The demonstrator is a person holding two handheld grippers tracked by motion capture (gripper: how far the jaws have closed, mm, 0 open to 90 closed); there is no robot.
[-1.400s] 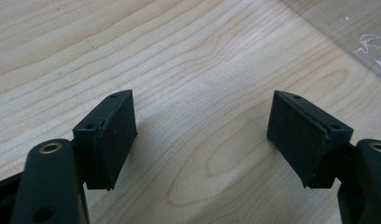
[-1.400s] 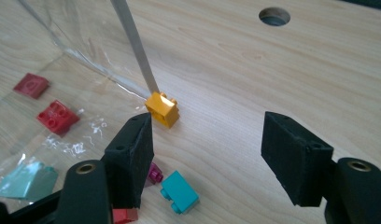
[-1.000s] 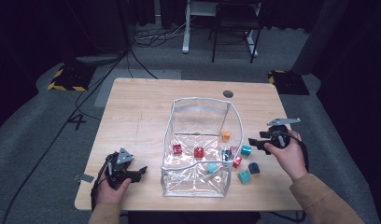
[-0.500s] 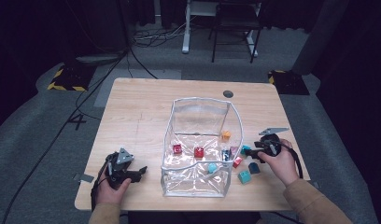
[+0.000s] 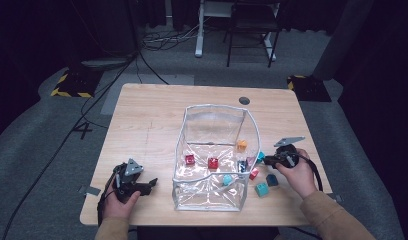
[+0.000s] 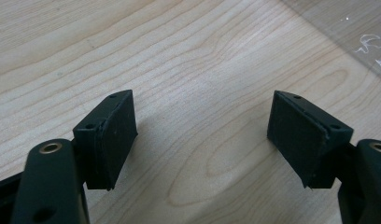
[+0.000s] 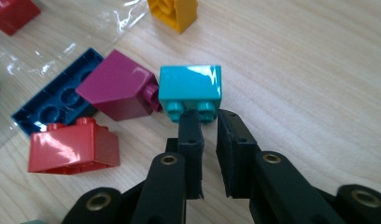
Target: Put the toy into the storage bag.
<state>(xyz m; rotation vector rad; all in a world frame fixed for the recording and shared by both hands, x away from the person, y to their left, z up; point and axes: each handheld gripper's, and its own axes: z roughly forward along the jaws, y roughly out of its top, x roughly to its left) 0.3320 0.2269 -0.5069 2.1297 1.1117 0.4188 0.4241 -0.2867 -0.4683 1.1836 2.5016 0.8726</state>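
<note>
1. The teal brick (image 7: 190, 88) lies on its side on the tabletop (image 7: 296, 70), just outside the right wall of the clear plastic bin (image 5: 212, 165). In the right gripper view its studs face the jaws and its smooth base faces away. Its long axis runs across that view, square to the jaw line.
2. The magenta brick (image 7: 118, 91) lies touching the teal brick's left end. A blue plate (image 7: 53, 105) sits behind it and a red brick (image 7: 74, 149) lies in front.
3. The right hand-held gripper (image 7: 209, 123) points at the studded face. Its jaws have just been closing and stand nearly together, with a narrow gap. The tips reach the studs; whether they pinch one cannot be told.
4. In the high view, the right hand (image 5: 299, 172) rests low on the tabletop, gripper aimed left toward the bin.
5. The left hand-held gripper (image 6: 202, 135) rests at the near left of the tabletop, jaws wide apart with bare wood between them.
</note>
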